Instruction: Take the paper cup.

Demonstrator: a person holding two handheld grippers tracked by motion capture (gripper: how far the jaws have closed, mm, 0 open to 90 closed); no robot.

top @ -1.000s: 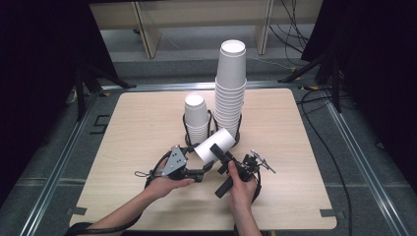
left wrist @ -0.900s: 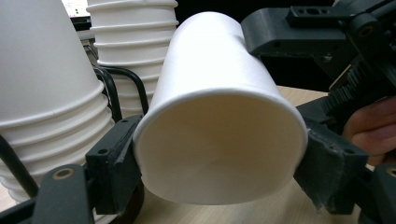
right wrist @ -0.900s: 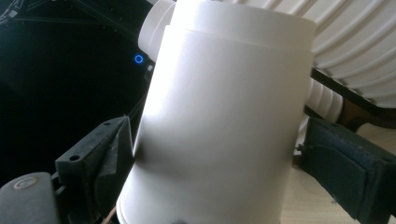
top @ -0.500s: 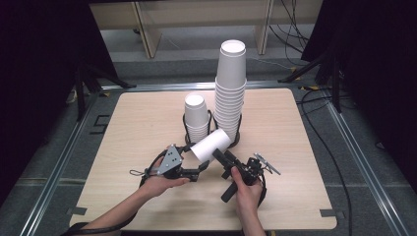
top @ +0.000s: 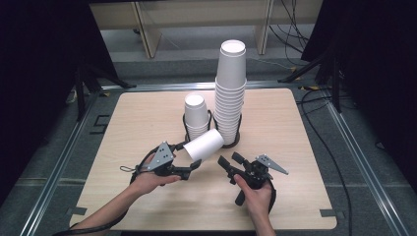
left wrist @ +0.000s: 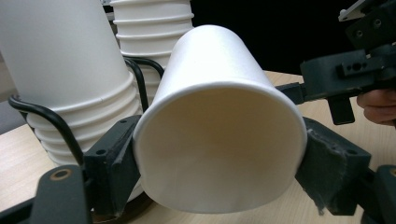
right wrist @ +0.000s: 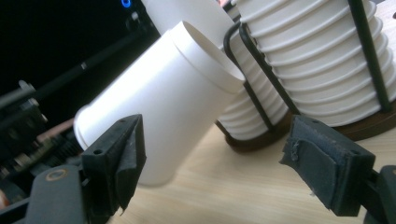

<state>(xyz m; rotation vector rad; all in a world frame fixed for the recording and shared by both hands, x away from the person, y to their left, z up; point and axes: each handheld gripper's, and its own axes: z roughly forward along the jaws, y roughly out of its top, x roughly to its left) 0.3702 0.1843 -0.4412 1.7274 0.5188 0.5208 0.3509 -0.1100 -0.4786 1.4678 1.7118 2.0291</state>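
Observation:
A white paper cup [top: 204, 145] lies on its side above the table, its mouth [left wrist: 219, 154] facing my left gripper's camera. My left gripper [top: 189, 158] is shut on it, with a jaw pressed on each side of the rim. My right gripper [top: 228, 158] sits just right of the cup and apart from it. Its jaws have just been closing. In the right gripper view they [right wrist: 215, 163] still stand apart with nothing between them, and the cup [right wrist: 163, 98] is ahead to the left. The right gripper [left wrist: 350, 70] also appears at the upper right of the left gripper view.
Just behind the held cup, two stacks of white cups stand in black wire holders: a short one [top: 195, 115] and a tall one [top: 231, 88]. The wooden table [top: 142, 118] ends in metal rails, and cables trail on the floor at the right.
My right gripper has drawn back to the right, away from the cup, and its jaws have narrowed. My left gripper has shifted slightly left with the cup.

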